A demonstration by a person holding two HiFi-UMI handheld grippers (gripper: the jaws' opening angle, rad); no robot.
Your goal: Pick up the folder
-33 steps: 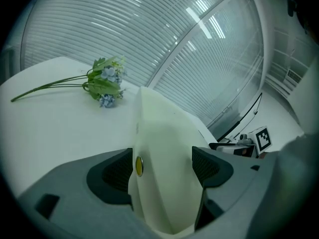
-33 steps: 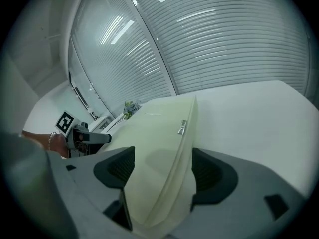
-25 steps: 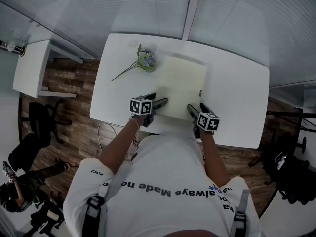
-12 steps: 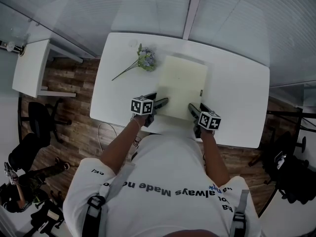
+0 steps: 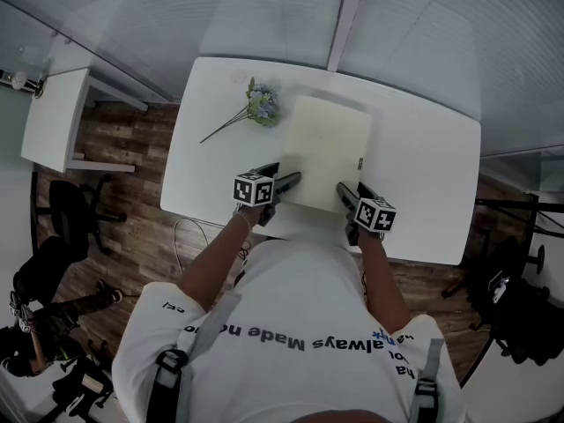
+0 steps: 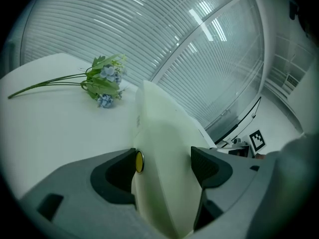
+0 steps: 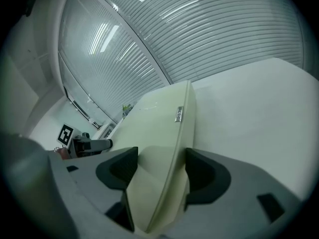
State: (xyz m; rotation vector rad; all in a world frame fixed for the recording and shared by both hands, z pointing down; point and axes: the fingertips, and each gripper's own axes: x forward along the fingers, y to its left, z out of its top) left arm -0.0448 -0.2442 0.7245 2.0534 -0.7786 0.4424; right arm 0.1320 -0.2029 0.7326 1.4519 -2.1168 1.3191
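Bottom of frame: person's shirt [image 5: 291, 324], both arms reaching up-frame. Left gripper [image 5: 286, 181] and right gripper [image 5: 342, 192] sit at the table's [image 5: 423, 166] near edge, centre frame, one on each near corner of the folder [image 5: 326, 148]. Left jaws are closed on its left near edge, pads on both faces. Right jaws are clamped on the right near edge likewise. Folder is pale yellow and runs up-frame from the grippers across mid-table, with a small metal tab [image 7: 179, 113] on its right edge. Can't tell if it's off the surface. Flowers [image 5: 257, 107] lie just beside its far-left corner, upper left of the table. Blinds [image 5: 264, 7] behind.
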